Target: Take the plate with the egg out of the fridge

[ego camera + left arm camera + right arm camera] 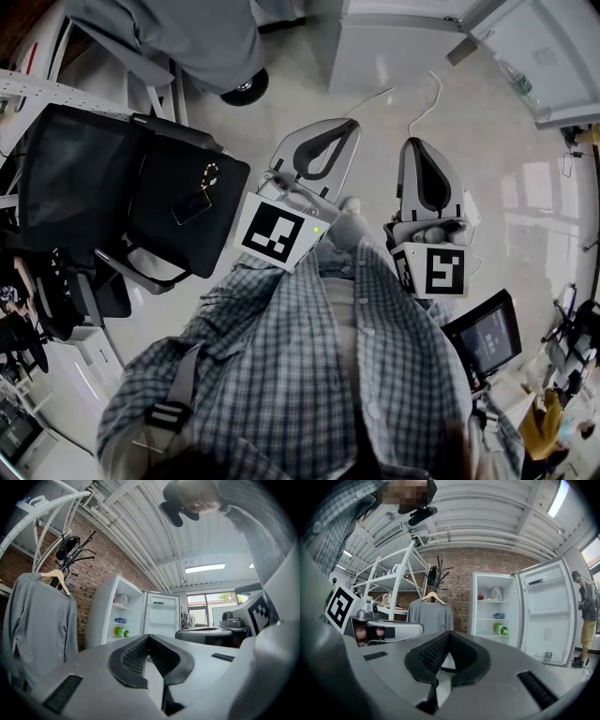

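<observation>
The white fridge [494, 609] stands open a few steps ahead, its door [546, 613] swung to the right. On its shelves I see a small red item [480, 596], a white bag, a blue item and a green bottle [501, 629]. I cannot make out a plate or an egg from here. Both grippers are held in front of my body, pointing at the fridge [394, 47]. The left gripper [352, 124] is shut with nothing between its pads, its tips meeting [148, 637]. Beside it, the right gripper [413, 142] is shut and holds nothing [450, 633].
A grey shirt on a hanger [430, 613] and a coat stand sit left of the fridge, with a white shelving rack [393, 583] further left. A black bag [141, 187] lies on a chair to my left. A person [586, 616] stands by the fridge door.
</observation>
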The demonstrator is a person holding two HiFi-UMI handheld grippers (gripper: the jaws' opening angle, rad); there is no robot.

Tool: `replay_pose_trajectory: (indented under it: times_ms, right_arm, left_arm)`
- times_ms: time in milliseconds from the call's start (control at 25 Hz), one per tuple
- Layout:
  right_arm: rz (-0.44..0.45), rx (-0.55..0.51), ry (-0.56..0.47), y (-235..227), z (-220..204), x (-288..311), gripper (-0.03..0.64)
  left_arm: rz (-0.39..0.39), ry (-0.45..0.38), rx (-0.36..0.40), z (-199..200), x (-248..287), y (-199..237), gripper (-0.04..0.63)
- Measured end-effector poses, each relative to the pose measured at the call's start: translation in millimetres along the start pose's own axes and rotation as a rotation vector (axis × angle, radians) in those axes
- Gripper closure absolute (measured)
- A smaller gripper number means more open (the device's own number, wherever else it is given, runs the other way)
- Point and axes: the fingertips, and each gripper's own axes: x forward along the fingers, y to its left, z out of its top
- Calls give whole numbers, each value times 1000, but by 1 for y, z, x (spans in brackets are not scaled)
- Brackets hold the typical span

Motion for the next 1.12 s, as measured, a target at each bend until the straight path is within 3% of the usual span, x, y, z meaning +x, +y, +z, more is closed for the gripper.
replay_pose_trajectory:
  times_ms: [720,1120]
  right_arm:
    - [8,-35,-15,-14,7,18,611]
    - [15,-30,-31,-89,7,64,612]
  left_arm:
    - [14,-15,14,4,12,10,589]
    - [23,-14,29,3,98,21,589]
